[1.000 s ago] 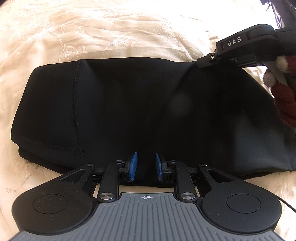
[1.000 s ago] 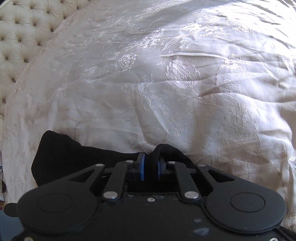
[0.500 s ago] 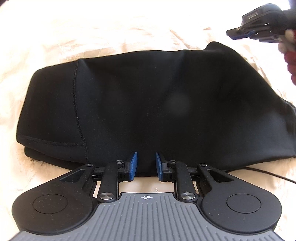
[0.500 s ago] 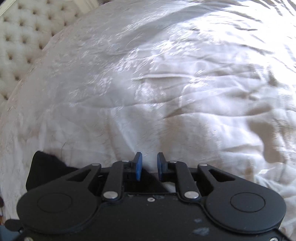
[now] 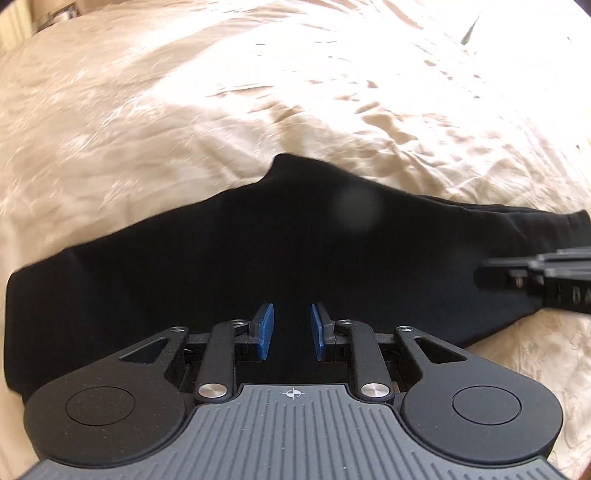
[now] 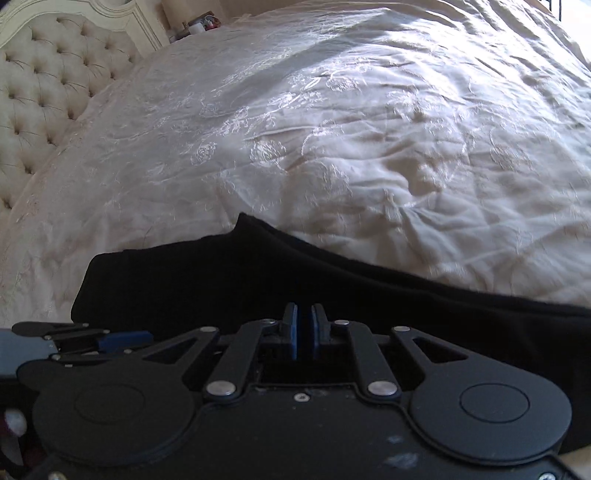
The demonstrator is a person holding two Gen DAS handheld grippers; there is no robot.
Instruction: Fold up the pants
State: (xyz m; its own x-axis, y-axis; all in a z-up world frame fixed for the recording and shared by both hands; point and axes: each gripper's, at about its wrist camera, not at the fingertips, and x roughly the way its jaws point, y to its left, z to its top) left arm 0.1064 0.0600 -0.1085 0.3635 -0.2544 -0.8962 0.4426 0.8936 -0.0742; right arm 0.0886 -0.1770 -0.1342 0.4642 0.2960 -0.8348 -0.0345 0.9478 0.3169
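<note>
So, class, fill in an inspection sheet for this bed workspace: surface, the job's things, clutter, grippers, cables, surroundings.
Surface: cream embroidered bedspread, wrinkled, sunlit.
Job's things: black pants lying folded across the bedspread, one corner peaked up at the far edge.
Clutter: nothing seen on the bedspread.
Grippers: left gripper open over the pants, nothing between its blue pads; right gripper with pads nearly together over the pants, whether it pinches cloth cannot be told.
Cables: nothing seen.
Surroundings: tufted headboard at far left; small blurred items beyond it.
</note>
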